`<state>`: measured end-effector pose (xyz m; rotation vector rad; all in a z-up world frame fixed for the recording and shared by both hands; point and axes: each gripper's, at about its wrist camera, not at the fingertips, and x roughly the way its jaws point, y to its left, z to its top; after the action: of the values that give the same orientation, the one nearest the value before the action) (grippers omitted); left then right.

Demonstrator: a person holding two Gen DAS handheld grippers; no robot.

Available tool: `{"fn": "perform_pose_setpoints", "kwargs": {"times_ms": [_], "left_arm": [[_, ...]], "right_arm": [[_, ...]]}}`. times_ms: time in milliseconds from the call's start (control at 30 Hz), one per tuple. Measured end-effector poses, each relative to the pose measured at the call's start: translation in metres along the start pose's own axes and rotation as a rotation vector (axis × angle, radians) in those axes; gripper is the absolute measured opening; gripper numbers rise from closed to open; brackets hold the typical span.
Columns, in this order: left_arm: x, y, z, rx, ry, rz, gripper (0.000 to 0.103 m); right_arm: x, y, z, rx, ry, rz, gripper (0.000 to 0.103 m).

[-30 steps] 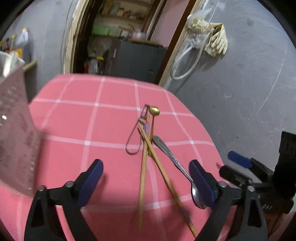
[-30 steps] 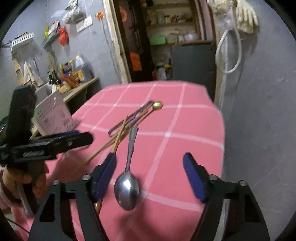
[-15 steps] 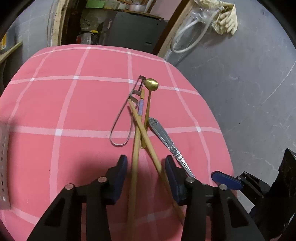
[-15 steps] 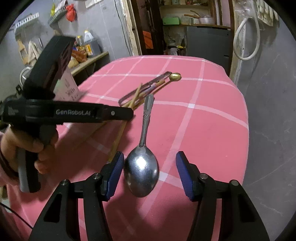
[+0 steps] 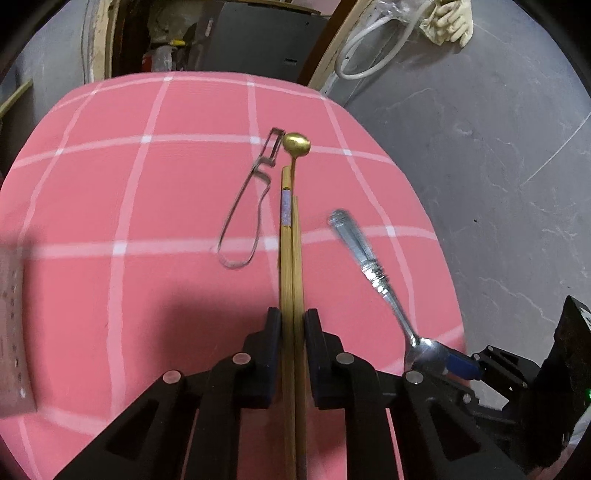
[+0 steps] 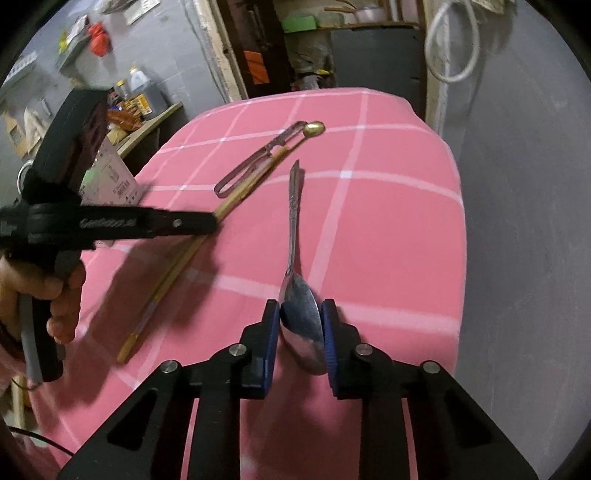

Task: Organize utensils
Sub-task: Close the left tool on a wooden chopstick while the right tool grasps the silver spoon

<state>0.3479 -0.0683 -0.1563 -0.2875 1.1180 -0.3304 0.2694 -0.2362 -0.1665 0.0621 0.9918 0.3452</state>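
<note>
A pair of wooden chopsticks (image 5: 290, 251) lies side by side on the pink checked tablecloth (image 5: 147, 184). My left gripper (image 5: 292, 321) is closing, and its pads press on the pair. My right gripper (image 6: 300, 314) is closing on the bowl of the silver spoon (image 6: 293, 206), pads against its edges. The spoon's handle (image 5: 373, 266) points away over the cloth. A metal peeler (image 5: 242, 218) and a small gold spoon (image 5: 296, 144) lie beyond the chopsticks' far tips. In the right wrist view the left gripper (image 6: 207, 223) sits on the chopsticks (image 6: 184, 258), held by a hand (image 6: 55, 295).
A printed box (image 6: 110, 181) stands at the table's left side. The table's right edge (image 5: 436, 236) drops to a grey floor. A doorway with shelves and a dark cabinet (image 5: 258, 33) lies behind the table.
Both grippers came down and narrowed from wide open. The left now pinches the chopsticks, which were crossed and now lie parallel. The right has closed onto the spoon's bowl.
</note>
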Motion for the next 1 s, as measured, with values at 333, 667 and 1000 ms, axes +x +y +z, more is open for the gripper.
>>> {"fn": "perform_pose_setpoints", "kwargs": {"times_ms": [333,667,1000], "left_arm": [[-0.029,0.006,-0.065,-0.009,0.092,-0.025,0.013],[-0.038,0.006,-0.076,0.017,0.107,-0.032,0.015],[-0.026,0.002,-0.057,0.059,0.122,-0.006,0.015]], "right_arm": [[-0.009,0.009,-0.037,0.089,0.074,0.068,0.014],[0.002,-0.006,-0.002,0.085,0.068,0.115,0.026],[0.007,-0.004,0.022,-0.025,0.127,0.114,0.029]]}}
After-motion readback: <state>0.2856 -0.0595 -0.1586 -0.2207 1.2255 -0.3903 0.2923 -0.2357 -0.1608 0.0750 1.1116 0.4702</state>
